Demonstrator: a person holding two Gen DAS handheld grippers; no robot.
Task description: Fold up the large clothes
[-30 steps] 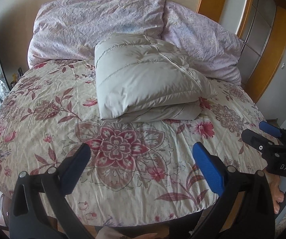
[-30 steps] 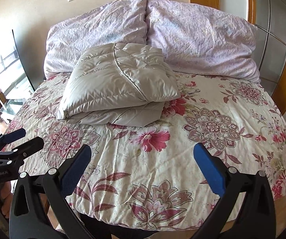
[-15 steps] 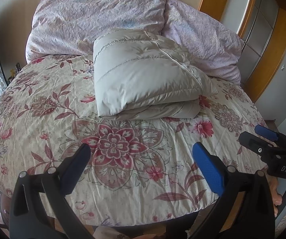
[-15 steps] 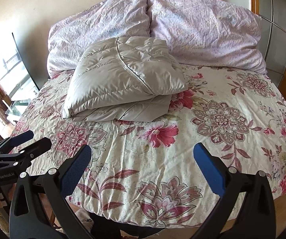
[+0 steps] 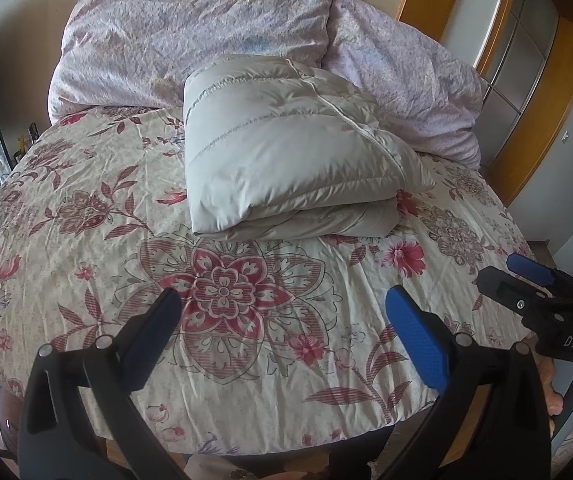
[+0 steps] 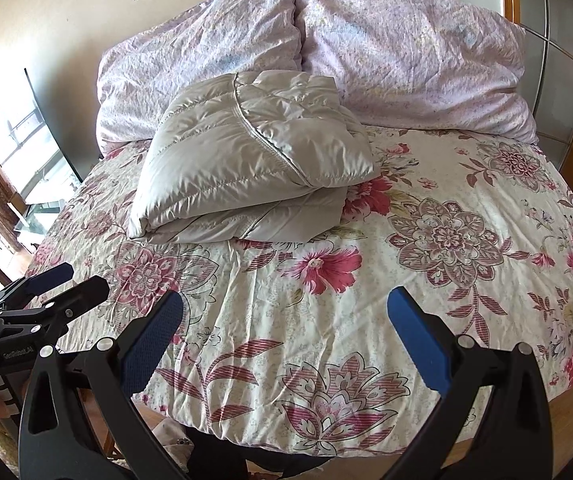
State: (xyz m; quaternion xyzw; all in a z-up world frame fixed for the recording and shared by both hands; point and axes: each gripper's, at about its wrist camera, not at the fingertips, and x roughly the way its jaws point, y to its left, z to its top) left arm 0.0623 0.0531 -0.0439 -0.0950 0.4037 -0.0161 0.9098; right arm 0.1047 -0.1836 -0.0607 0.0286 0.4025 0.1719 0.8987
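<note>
Grey quilted puffer jacket [image 5: 286, 152] lies folded into a compact bundle on the far half of the floral-covered bed [image 5: 86, 264], against lilac pillows [image 6: 406, 48]. Left tongs [image 5: 282, 320] and right tongs [image 6: 286, 316] released, empty, near edge. Folding looks complete.

"DAS" on the right claw [image 5: 526, 280]

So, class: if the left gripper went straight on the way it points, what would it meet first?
Probably the floral bedspread just ahead of the open left gripper; the folded grey jacket lies further along, though depth is unclear.
</note>
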